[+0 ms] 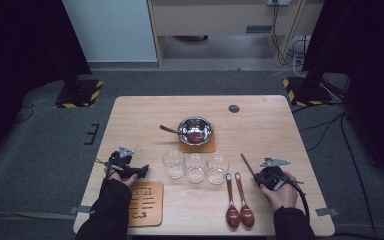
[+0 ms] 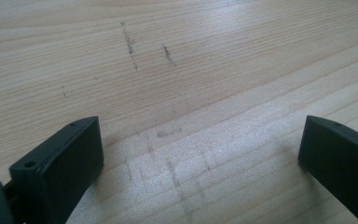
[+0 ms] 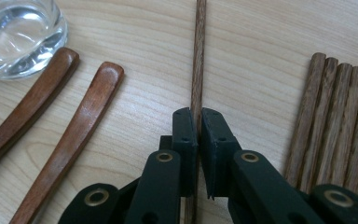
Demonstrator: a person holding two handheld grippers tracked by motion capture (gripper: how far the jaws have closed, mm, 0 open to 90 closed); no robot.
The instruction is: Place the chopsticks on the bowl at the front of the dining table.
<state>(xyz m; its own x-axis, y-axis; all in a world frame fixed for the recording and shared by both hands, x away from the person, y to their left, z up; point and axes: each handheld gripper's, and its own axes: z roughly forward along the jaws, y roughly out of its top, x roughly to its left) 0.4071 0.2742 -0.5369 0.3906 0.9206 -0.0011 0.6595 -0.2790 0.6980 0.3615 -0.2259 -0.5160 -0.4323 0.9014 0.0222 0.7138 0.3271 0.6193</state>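
My right gripper (image 3: 199, 116) is shut on a single dark wooden chopstick (image 3: 198, 56) that lies along the table and runs straight ahead between the jaws. From above, the same chopstick (image 1: 247, 165) slants up-left from the right gripper (image 1: 258, 178) at the table's front right. Several more chopsticks (image 3: 335, 121) lie side by side to its right. My left gripper (image 1: 142, 171) rests at the front left, and its jaws stand wide open over bare wood (image 2: 200, 128) with nothing between them.
A steel bowl (image 1: 182, 125) holding a brown spoon (image 1: 169, 130) sits on a coaster (image 1: 197, 147) mid-table. Three glasses (image 1: 195, 166) stand in a row before it. Two brown spoons (image 1: 237, 200) lie left of the right gripper. A slotted wooden board (image 1: 145, 204) lies front left.
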